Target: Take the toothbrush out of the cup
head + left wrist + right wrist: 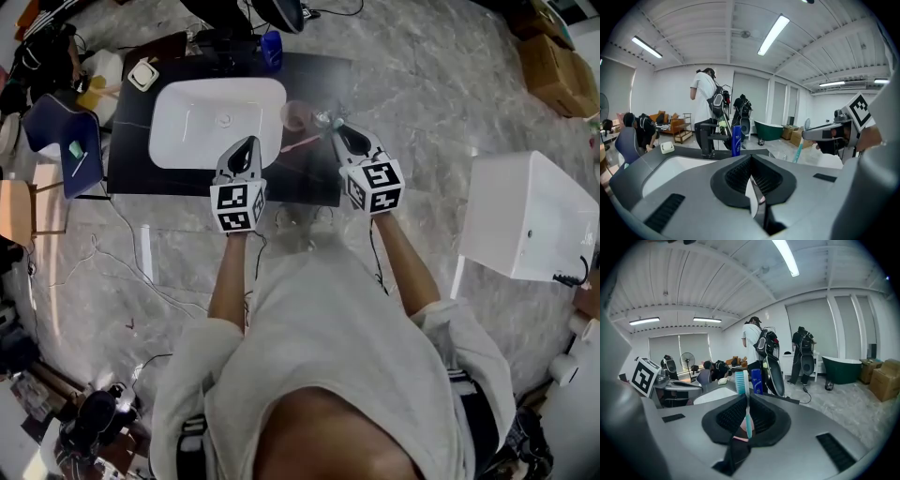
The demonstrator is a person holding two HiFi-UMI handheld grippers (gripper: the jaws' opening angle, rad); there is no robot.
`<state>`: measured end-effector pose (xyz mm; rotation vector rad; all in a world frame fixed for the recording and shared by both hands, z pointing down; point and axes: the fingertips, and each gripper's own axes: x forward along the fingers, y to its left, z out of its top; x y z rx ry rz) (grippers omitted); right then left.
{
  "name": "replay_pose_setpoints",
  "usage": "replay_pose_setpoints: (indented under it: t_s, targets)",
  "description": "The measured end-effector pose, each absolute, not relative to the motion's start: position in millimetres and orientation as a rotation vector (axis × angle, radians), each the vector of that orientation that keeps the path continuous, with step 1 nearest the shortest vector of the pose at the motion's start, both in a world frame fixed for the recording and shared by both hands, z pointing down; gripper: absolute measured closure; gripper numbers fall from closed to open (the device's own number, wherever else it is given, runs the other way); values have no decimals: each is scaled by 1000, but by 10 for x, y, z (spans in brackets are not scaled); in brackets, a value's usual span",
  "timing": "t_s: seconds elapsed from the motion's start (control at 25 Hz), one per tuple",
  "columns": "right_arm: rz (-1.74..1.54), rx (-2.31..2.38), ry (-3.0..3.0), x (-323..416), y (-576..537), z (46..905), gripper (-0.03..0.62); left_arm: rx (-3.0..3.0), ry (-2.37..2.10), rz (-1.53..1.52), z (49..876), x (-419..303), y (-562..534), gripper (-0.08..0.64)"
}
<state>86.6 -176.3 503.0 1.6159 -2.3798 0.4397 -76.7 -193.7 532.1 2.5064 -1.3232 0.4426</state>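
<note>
My right gripper [336,128] [747,401] is shut on the toothbrush [303,143]. Its pink handle slants down to the left over the black counter [319,80]. In the right gripper view the teal neck [748,416] stands between the pads with the bristle head above them. The translucent pink cup [295,114] stands just left of that gripper's tips, and the brush is outside it. My left gripper [249,141] [751,161] hovers over the near right corner of the white sink [178,131], jaws together and empty. The left gripper view also shows the right gripper [825,133] and the teal brush [798,152].
A blue bottle [272,49] [736,140] and a dark faucet [708,136] stand behind the sink. A white soap dish [142,73] sits at the counter's back left. A white box [530,216] stands on the floor to the right. People and a chair [61,131] are nearby.
</note>
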Motion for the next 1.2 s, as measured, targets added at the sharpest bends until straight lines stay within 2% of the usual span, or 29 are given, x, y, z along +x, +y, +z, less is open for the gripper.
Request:
replay_pose_setpoints:
  t_s: [0.36,0.6,0.84,1.2]
  targets:
    - [455,1572,-2288,907,-1615,5442,557,2466,-1296,479,5565,-756,-1823,534]
    - [341,1520,-2215,875,-1584,5570,557,2446,-1292,489,5670,-785,-1763,534]
    - [123,1394,-2069,780,-1582,5698,557,2429,-1303,485,5699,-859,-1755,534]
    - [-437,948,-1756,504,-1453,6172,557,2413,-1321,486,5727,-945,-1737,534]
